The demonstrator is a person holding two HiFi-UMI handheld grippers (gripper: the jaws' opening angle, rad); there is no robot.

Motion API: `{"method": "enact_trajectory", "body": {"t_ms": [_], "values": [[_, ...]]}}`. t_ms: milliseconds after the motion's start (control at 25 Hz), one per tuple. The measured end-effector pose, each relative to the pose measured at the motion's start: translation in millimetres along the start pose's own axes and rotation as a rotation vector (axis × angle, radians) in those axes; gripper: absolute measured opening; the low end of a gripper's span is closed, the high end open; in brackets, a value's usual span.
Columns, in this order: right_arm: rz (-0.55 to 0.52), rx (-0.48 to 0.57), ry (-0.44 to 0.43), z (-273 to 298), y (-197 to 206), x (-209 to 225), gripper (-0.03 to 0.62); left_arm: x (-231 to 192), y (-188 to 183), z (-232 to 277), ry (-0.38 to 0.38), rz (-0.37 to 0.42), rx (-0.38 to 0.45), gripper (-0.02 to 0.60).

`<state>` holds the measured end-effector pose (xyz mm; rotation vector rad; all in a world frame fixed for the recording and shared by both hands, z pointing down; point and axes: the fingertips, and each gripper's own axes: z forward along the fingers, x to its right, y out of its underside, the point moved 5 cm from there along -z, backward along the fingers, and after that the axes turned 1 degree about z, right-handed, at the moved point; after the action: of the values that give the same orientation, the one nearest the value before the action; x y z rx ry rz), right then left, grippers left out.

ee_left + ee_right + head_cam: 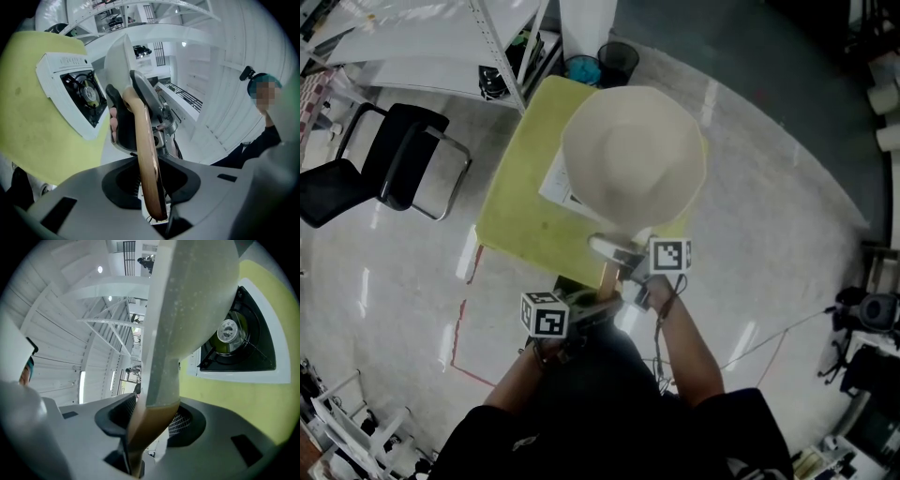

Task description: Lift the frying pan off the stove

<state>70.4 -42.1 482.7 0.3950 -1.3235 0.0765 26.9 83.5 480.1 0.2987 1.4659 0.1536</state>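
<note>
The cream frying pan (633, 155) hangs in the air above the yellow-green table (520, 230) and hides most of the white gas stove (551, 184). Both grippers hold its wooden handle (610, 275). My left gripper (591, 307) is shut on the handle's end (149, 164). Closer to the pan, my right gripper (628, 265) is shut on the handle (147, 427). In the left gripper view the pan (118, 61) is seen edge-on, with the stove (77, 91) and its burner to its left. In the right gripper view the pan's underside (192, 301) rises apart from the stove (239, 341).
A black chair (394, 164) stands left of the table, a white shelf rack (441, 47) behind it. Two bins (602, 64) sit at the table's far end. Red tape (464, 314) marks the floor. A person's dark sleeve (262, 140) shows at the right.
</note>
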Motion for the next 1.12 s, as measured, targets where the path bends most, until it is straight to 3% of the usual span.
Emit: {"method": "enact_trajectory", "body": {"t_ms": [480, 1120], "values": [[0.03, 0.037, -0.019, -16, 4, -47, 0.207, 49, -4, -7, 0.014, 0.048, -0.015, 0.129], [-0.038, 0.031, -0.033, -23, -7, -79, 0.213, 76, -14, -3, 0.032, 0.096, -0.026, 0.127]]}}
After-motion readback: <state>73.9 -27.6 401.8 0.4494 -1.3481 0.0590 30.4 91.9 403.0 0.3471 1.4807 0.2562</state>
